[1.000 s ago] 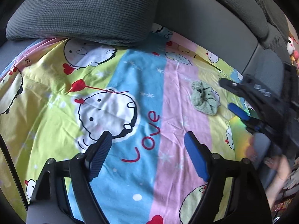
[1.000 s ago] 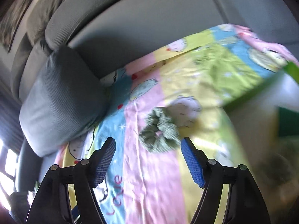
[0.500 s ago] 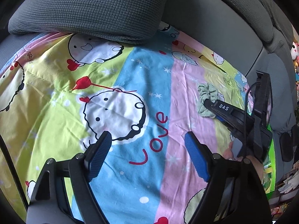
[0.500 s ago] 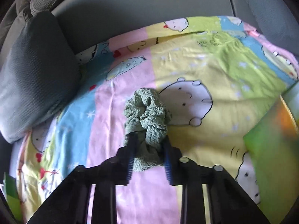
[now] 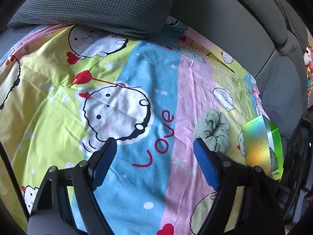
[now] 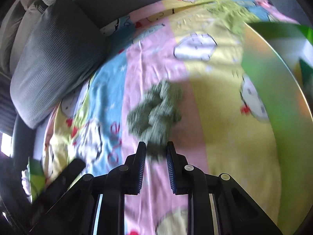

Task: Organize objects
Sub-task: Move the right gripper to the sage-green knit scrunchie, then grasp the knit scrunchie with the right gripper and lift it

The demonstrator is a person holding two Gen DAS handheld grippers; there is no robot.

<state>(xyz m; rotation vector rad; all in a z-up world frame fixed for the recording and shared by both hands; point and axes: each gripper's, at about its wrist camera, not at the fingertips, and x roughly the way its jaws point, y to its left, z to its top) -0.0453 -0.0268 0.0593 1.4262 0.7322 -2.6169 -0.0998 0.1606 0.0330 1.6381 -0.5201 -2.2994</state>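
Observation:
A sage-green scrunchie (image 5: 214,130) lies on the pink stripe of the cartoon bedsheet (image 5: 137,78), just beyond my left gripper's right finger. My left gripper (image 5: 154,149) is open and empty, low over the sheet by the word "Love". In the right wrist view, my right gripper (image 6: 156,150) has its jaws nearly closed with the scrunchie's (image 6: 154,111) near edge between the tips; the image is motion-blurred. A shiny green box (image 5: 262,143) stands at the scrunchie's right and fills the right edge of the right wrist view (image 6: 283,74).
A grey waffle-knit cushion (image 5: 93,4) lies at the sheet's far edge and shows in the right wrist view (image 6: 54,58). Grey sofa backrest (image 5: 225,19) runs behind. Soft toys (image 5: 308,58) sit at far right.
My right gripper came in and closed on the scrunchie, then pulled back out of the left wrist view. The scrunchie has shifted nearer my left gripper. The green box came into view.

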